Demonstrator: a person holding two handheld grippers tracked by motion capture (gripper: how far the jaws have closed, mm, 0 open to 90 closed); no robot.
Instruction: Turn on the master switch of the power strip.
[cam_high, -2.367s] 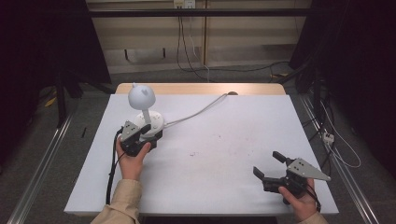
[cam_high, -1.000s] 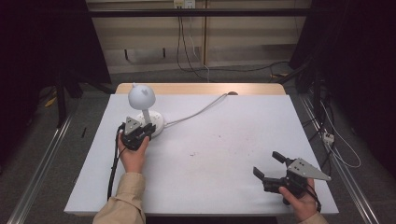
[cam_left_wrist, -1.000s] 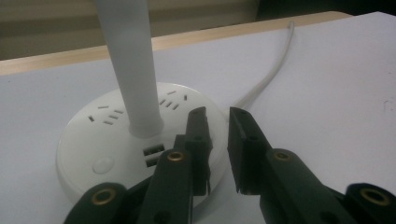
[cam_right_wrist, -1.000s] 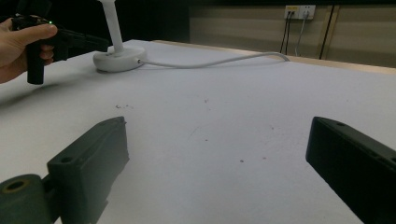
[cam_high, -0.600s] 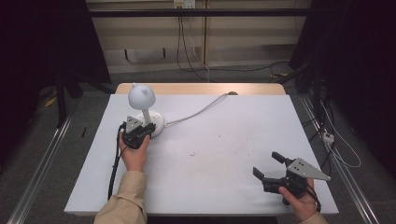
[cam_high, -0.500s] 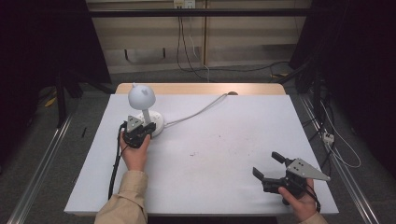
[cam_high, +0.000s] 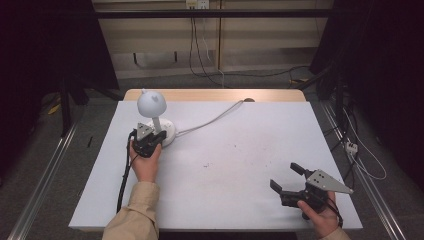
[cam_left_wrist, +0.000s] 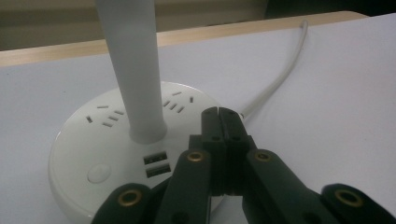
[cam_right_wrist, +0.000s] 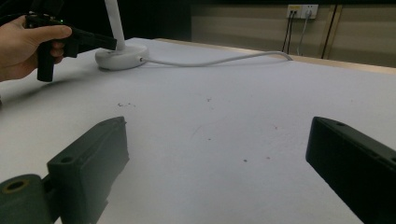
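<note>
From the high view, I have the left gripper (cam_high: 149, 138) at the near edge of the white lamp's base (cam_high: 167, 133), far left of the table (cam_high: 240, 165); my right gripper (cam_high: 295, 186) sits well apart at the near right, so the left is plainly the nearer tool.

In the left gripper view, my jaws are pressed together on nothing, tips over the base rim just right of the upright stem (cam_left_wrist: 133, 70); the round button (cam_left_wrist: 99, 173) lies leftward, past the USB ports (cam_left_wrist: 156, 165).

In the right gripper view, my jaws are spread wide over bare table, the lamp far off left.
</note>
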